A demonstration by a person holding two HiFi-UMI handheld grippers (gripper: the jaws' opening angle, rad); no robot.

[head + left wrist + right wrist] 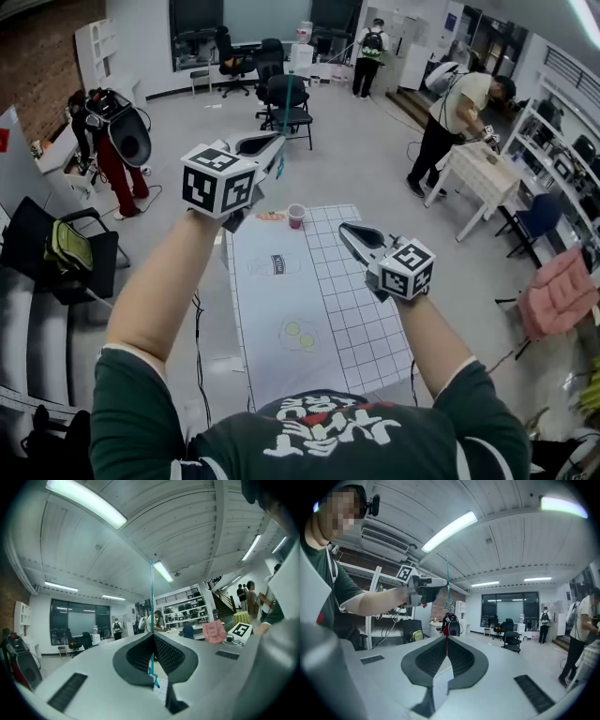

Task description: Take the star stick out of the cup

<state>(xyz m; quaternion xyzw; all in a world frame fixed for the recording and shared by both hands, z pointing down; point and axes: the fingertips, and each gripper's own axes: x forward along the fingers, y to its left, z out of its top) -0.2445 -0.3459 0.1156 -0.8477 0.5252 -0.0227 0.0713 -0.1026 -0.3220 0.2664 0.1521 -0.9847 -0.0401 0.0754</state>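
Head view puts the left tool upper left of centre, raised well above the table, its jaws pinched on the thin teal stick. The cup stands upright at the table's far end, mid-frame and well apart from the stick, so the removal looks essentially done. Left gripper view shows the stick running vertically through the closed jaws. Right gripper view shows its star hanging just below that tool. The right tool, right of centre, is closed on nothing. The stick is thin and could swivel in the pinch, so a firm hold and a slow, level carry away from the cup would suit.
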